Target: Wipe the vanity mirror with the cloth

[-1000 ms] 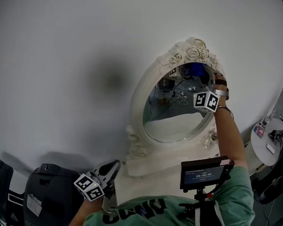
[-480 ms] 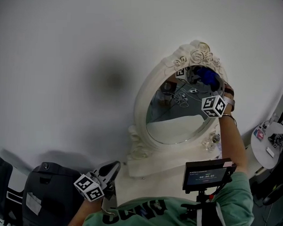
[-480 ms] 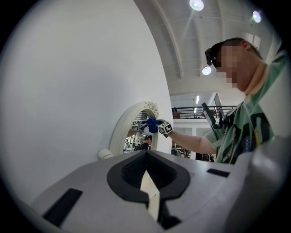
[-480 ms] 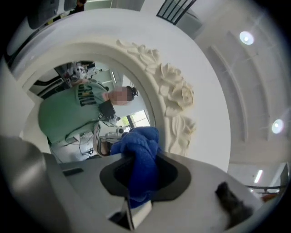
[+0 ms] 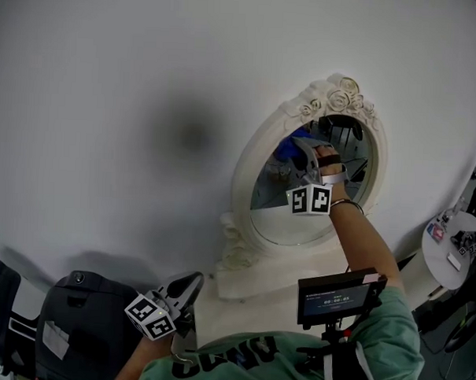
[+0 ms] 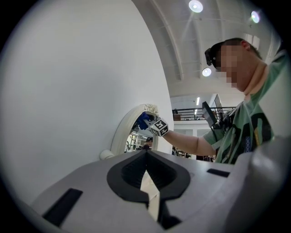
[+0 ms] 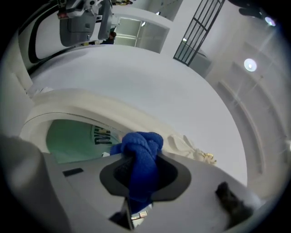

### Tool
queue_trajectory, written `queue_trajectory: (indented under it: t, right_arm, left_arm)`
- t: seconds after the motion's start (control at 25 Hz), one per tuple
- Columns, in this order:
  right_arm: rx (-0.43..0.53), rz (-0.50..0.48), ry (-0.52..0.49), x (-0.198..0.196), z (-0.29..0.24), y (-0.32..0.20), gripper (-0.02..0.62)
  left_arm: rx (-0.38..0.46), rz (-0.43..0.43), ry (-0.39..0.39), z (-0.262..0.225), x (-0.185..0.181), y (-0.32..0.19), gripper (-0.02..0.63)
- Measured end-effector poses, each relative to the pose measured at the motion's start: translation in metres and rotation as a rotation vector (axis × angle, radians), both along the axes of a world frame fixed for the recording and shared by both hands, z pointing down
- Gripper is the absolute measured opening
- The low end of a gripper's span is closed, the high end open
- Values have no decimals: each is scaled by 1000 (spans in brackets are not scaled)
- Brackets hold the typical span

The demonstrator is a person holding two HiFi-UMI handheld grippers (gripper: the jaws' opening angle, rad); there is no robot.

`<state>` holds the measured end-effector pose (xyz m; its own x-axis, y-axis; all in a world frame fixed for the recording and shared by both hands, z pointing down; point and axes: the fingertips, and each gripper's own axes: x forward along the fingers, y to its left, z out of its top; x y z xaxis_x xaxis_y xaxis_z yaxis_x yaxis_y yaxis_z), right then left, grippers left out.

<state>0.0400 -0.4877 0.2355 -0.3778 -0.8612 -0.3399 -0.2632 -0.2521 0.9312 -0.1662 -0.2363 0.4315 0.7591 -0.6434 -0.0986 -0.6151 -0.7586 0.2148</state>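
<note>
Right gripper view showed the right gripper (image 7: 136, 166) clamped on the bunched blue cloth (image 7: 143, 143), held at the upper left of the vanity mirror (image 5: 246, 174) glass. The left gripper (image 5: 185, 289), jaws together and empty, hung low beside a dark bag (image 5: 79, 320). The forearm and a chest-mounted screen (image 5: 340, 294) hid the mirror's lower right edge.

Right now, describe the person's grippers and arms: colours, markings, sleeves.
The left gripper and right gripper have pale grey bodies with black padded jaws. Each carries a white marker cube printed with black squares. The person wears a green short-sleeved shirt with dark lettering. A thin band circles the right wrist.
</note>
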Motion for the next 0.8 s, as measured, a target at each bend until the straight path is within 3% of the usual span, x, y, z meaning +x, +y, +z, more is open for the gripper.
queue_trajectory:
  t: [0.4, 0.6, 0.8]
  right_arm:
    - [29, -7, 26, 19, -5, -4, 69]
    - [14, 95, -47, 92, -5, -15, 69]
    - [-33, 307, -65, 197, 5, -37, 67]
  left_arm:
    - [-9, 19, -7, 1, 12, -2, 6]
    - [-16, 9, -14, 4, 10, -3, 6]
    - [-20, 8, -21, 5, 16, -5, 6]
